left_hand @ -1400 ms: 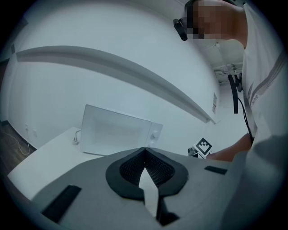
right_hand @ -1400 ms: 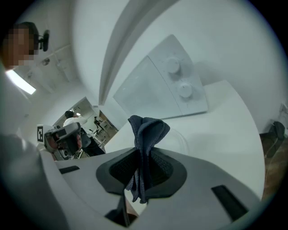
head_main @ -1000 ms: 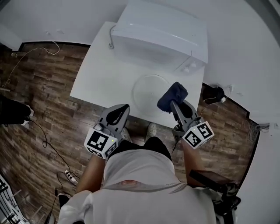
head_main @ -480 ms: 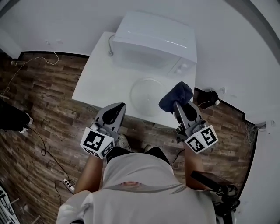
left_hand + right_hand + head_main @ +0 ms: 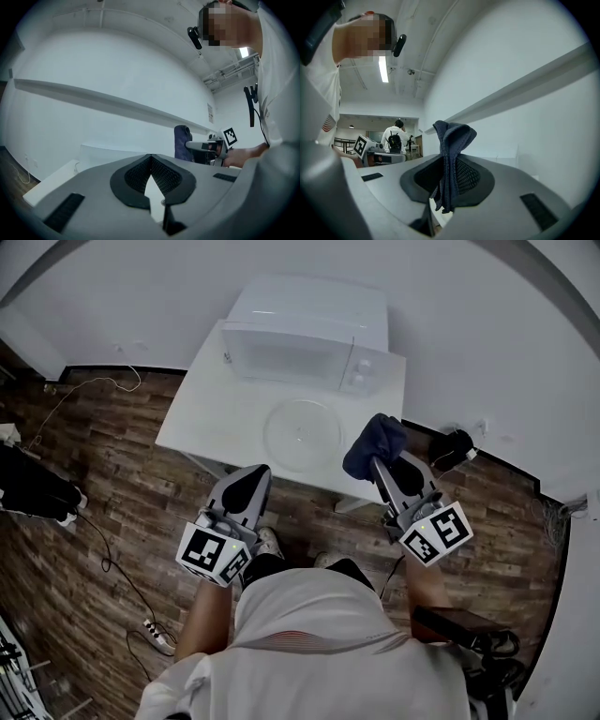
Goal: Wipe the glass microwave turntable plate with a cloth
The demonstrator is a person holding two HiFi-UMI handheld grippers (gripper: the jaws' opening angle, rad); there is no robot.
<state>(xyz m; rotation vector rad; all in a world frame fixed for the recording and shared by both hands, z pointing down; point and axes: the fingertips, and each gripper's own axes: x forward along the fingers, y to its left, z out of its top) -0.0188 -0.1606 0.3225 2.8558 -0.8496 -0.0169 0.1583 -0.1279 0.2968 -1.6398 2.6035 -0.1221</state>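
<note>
Room: white walls, a brown wood-plank floor (image 5: pixel 103 484), and a white rectangular table (image 5: pixel 211 418) set against the far wall.
Left fingers: on the left gripper (image 5: pixel 150 158) the black ribbed pads (image 5: pixel 136 176) meet at their tips, with nothing between them.
Right fingers: the right gripper (image 5: pixel 449 164) is clamped tight on a dark blue cloth (image 5: pixel 451 140). Folds bunch above the pads and a tail hangs below.
Cloth: in the head view it shows just right of the plate, at the table's right edge, and not on the glass.
Plate: the round clear glass turntable plate (image 5: pixel 302 432) lies flat on the table near its front edge, right before the white microwave oven (image 5: pixel 309 334).
Left gripper: it's over the floor, just short of the table's front edge.
</note>
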